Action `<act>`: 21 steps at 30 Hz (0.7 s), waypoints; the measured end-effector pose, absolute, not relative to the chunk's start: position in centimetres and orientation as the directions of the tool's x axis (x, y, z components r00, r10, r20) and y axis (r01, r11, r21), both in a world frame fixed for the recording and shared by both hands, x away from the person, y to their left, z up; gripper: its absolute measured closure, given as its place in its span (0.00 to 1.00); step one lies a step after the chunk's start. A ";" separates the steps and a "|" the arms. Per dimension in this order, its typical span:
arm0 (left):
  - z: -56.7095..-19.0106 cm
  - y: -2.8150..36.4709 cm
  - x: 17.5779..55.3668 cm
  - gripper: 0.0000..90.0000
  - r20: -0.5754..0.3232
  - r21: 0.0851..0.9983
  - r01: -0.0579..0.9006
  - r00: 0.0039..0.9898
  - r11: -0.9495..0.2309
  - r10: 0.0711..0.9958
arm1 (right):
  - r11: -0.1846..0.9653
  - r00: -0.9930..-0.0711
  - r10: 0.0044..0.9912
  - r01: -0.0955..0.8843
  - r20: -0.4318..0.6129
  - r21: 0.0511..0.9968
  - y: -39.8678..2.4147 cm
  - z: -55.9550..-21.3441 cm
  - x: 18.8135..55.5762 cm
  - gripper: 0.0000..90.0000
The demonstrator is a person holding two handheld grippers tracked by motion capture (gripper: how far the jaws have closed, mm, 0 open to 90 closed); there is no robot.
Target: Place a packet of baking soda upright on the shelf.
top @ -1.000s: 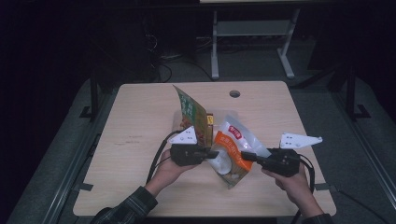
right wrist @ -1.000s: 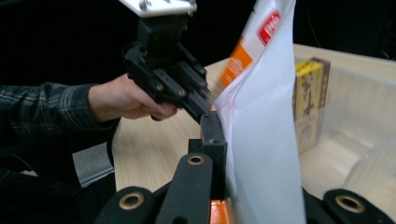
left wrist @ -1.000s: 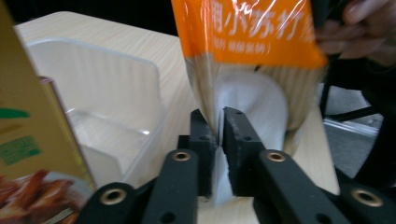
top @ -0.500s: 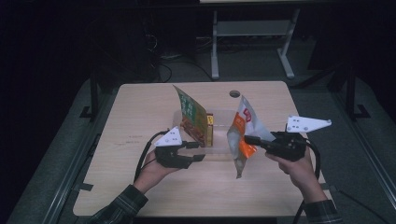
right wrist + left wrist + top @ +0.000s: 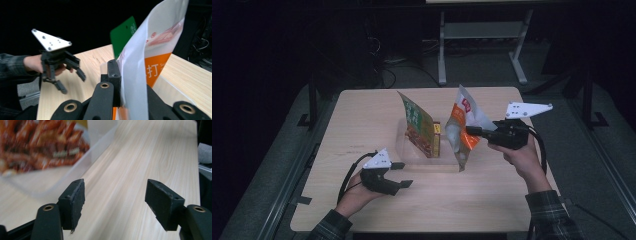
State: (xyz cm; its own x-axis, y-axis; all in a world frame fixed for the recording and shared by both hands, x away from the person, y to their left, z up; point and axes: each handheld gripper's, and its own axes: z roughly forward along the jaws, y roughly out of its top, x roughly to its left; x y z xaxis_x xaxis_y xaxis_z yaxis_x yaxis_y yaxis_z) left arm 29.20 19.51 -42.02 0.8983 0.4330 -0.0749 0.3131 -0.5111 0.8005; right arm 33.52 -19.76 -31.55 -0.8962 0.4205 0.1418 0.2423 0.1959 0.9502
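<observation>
An orange and white snack bag (image 5: 460,131) hangs upright over the table, just right of a clear plastic bin (image 5: 403,148). My right gripper (image 5: 469,131) is shut on the bag's side edge, and the bag (image 5: 150,50) fills the space between its jaws (image 5: 130,75). A green snack bag (image 5: 417,127) stands in the bin beside a small yellow box (image 5: 437,140). My left gripper (image 5: 404,175) sits low near the table's front left, apart from the bin. Its jaws (image 5: 115,197) have just been opening and hold nothing.
The bin's clear wall (image 5: 75,170) lies just ahead and left of the left jaws, with the printed bag (image 5: 40,145) inside. Bare wooden tabletop (image 5: 362,115) stretches around the bin. A metal stand (image 5: 482,35) is on the dark floor behind the table.
The left gripper let go of the orange bag, opened, and drew back toward the front left. The right gripper lifted the bag up and to the right, so it now hangs upright.
</observation>
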 end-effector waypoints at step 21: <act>-43.6 23.6 27.6 0.27 -0.084 0.746 0.425 0.824 -0.513 0.560 | 0.254 -0.892 0.421 0.292 0.167 0.922 -19.6 -32.9 39.5 1.00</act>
State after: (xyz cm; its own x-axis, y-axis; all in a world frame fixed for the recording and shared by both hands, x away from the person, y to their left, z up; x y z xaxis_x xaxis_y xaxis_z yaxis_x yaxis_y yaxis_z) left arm 27.64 23.58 -43.63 0.8242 0.5599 -0.0845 0.4249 -0.5129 0.7459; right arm 39.52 -19.61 -32.88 -0.8916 0.4210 0.1669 0.2924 0.2538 0.9220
